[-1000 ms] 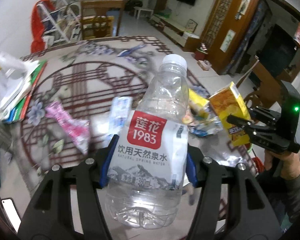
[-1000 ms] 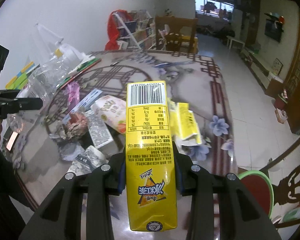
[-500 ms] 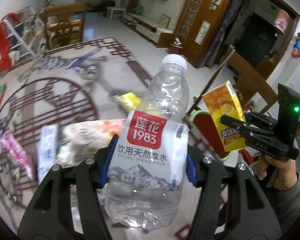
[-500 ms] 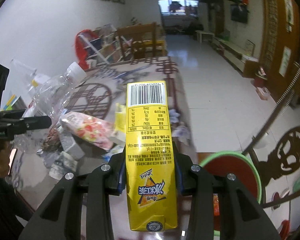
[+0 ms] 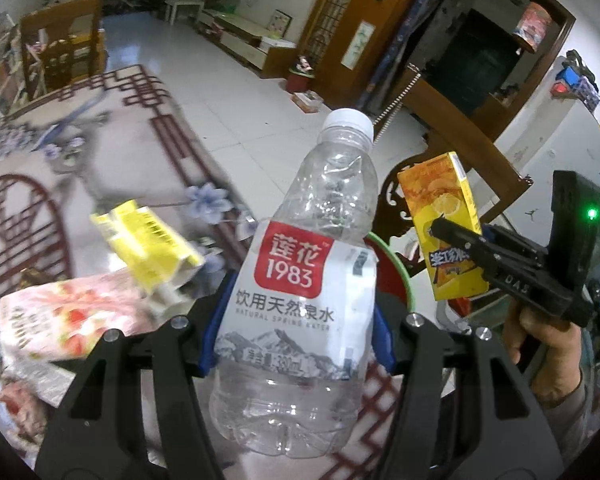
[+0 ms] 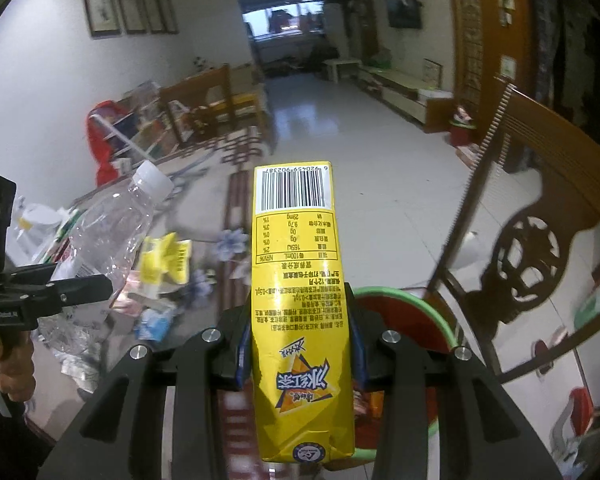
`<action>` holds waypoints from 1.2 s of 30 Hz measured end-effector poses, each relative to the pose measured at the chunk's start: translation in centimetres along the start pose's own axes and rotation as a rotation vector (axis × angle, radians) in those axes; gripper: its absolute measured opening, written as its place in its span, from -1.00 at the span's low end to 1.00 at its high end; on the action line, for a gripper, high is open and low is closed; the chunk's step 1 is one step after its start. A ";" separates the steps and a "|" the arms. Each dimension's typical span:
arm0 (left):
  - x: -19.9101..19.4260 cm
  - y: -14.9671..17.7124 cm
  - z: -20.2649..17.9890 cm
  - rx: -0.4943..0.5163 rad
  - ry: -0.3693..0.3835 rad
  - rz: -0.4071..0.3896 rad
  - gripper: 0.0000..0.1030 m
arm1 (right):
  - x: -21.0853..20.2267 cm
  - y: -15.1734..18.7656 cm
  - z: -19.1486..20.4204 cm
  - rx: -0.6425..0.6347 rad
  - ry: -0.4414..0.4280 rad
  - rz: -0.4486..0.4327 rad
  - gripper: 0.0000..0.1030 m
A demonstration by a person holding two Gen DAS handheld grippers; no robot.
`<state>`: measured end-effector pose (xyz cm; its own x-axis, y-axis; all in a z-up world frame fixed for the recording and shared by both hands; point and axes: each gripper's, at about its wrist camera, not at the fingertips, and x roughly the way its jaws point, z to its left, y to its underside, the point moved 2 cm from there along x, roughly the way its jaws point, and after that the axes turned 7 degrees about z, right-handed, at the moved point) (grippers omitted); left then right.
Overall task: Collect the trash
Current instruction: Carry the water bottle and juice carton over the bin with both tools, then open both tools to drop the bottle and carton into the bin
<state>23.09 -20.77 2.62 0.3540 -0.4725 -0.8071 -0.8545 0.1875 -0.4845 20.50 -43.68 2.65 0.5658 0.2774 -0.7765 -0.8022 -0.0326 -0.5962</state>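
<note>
Both tongs loaded: left gripper (image 5: 296,344) clamped part-open on an empty water bottle (image 5: 300,280), blue pads against its label; right gripper (image 6: 300,344) closed narrow on a yellow juice carton (image 6: 300,300); carton held upright above a red bin with a green rim (image 6: 432,312), which sits just off the table's edge by a carved wooden chair (image 6: 536,256); bottle held near the same bin (image 5: 396,264); judged: two pieces picked, neither dropped yet; left on the patterned table (image 5: 112,152): a crumpled yellow carton (image 5: 148,248), a pink strawberry wrapper (image 5: 68,320), a blue packet (image 6: 152,322), assorted crumpled scraps; task well short of finished.
</note>
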 end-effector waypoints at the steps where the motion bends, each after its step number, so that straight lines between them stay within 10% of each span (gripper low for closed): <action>1: 0.7 -0.4 -0.6 0.005 0.010 0.006 0.10 | -0.1 0.1 -0.5 0.010 0.005 0.003 -0.30; 36: 12.9 -2.3 -8.1 0.054 0.145 0.187 0.10 | 0.8 0.8 -8.3 0.178 0.060 0.053 -0.30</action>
<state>26.52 -34.24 -4.00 0.1299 -0.5434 -0.8294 -0.8772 0.3269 -0.3516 21.87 -51.42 -0.15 0.5283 0.2219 -0.8195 -0.8490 0.1261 -0.5132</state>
